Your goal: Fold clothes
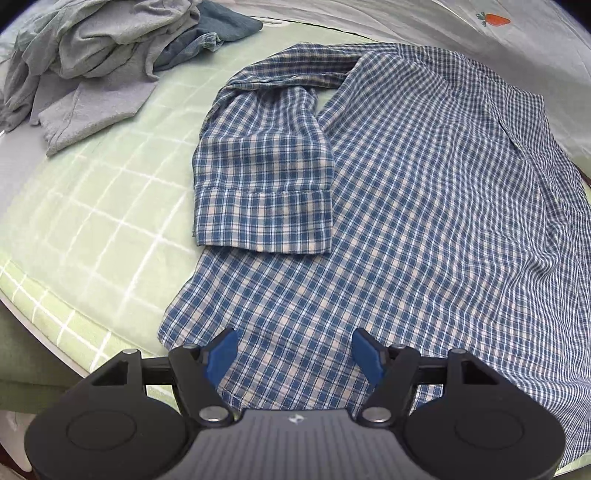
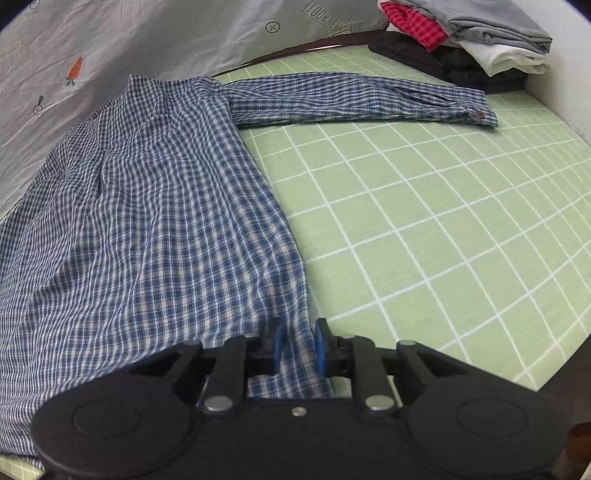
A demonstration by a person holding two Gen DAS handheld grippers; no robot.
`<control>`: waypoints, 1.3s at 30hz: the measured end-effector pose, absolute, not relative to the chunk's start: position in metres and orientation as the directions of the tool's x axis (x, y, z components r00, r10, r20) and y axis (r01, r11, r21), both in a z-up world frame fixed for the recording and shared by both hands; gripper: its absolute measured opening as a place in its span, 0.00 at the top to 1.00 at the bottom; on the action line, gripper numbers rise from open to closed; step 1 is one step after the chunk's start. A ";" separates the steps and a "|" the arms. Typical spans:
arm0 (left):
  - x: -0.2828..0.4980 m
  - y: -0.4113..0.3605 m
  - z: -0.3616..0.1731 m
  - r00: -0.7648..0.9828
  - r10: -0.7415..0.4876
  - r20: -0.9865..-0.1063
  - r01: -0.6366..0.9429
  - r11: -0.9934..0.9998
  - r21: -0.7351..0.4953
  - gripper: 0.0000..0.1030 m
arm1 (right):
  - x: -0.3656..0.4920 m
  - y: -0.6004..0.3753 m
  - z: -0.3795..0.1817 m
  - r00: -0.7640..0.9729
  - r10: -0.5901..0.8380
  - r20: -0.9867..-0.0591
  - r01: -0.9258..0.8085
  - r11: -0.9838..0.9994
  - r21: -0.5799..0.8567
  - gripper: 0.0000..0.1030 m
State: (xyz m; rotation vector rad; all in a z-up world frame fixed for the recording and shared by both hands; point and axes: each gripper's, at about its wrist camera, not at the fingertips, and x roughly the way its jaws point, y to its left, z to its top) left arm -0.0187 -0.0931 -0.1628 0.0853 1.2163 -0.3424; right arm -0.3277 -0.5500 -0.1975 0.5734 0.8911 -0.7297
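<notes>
A blue-and-white plaid shirt (image 1: pixel 424 206) lies spread on a green checked sheet (image 1: pixel 92 206), its hem at the near edge and its collar end toward the far edge, where a pale grey cloth printed with a carrot (image 1: pixel 496 19) rises behind it. In the left wrist view one sleeve (image 1: pixel 262 184) is doubled back beside the shirt body, cuff pointing toward the near edge. Toward the far left corner sits a crumpled heap of grey and teal clothes (image 1: pixel 110 55), well apart from the shirt. The left gripper (image 1: pixel 293 350) hangs over the hem with its blue pads apart, nothing pinched. In the right wrist view the other sleeve (image 2: pixel 362 98) stretches flat across the sheet toward the far right corner, its buttoned cuff just short of a stack of folded garments (image 2: pixel 469 44) in grey, white, red check and black. The right gripper (image 2: pixel 298 345) has its pads close together with a ridge of the shirt's side edge between them; whether they press on the cloth I cannot tell.
</notes>
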 end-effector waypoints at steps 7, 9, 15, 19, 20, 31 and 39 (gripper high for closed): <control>-0.031 -0.095 -0.163 0.296 -0.177 -0.939 0.313 0.946 -0.080 0.35 | -0.339 -0.556 -0.189 0.448 -0.335 -0.829 0.754 0.640 0.148 1.00; -0.032 -0.095 -0.163 0.287 -0.177 -0.941 0.310 0.947 -0.084 0.35 | -0.347 -0.561 -0.186 0.447 -0.352 -0.822 0.765 0.628 0.147 1.00; -0.025 -0.099 -0.156 0.316 -0.168 -0.934 0.318 0.946 -0.062 0.35 | -0.354 -0.569 -0.188 0.406 -0.362 -0.839 0.783 0.611 0.115 0.99; -0.019 -0.106 -0.154 0.318 -0.165 -0.934 0.320 0.946 -0.059 0.34 | -0.351 -0.566 -0.187 0.398 -0.339 -0.852 0.753 0.652 0.093 0.98; -0.019 -0.109 -0.154 0.318 -0.163 -0.934 0.319 0.946 -0.056 0.34 | -0.351 -0.565 -0.186 0.400 -0.339 -0.852 0.747 0.660 0.088 0.97; -0.021 -0.186 -0.152 0.344 -0.188 -0.920 0.401 0.915 -0.037 0.32 | -0.368 -0.617 -0.186 0.454 -0.374 -0.809 0.817 0.536 0.211 0.37; -0.015 -0.254 -0.176 0.305 -0.193 -0.933 0.472 0.881 -0.028 0.25 | -0.364 -0.683 -0.200 0.454 -0.424 -0.783 0.857 0.446 0.256 0.18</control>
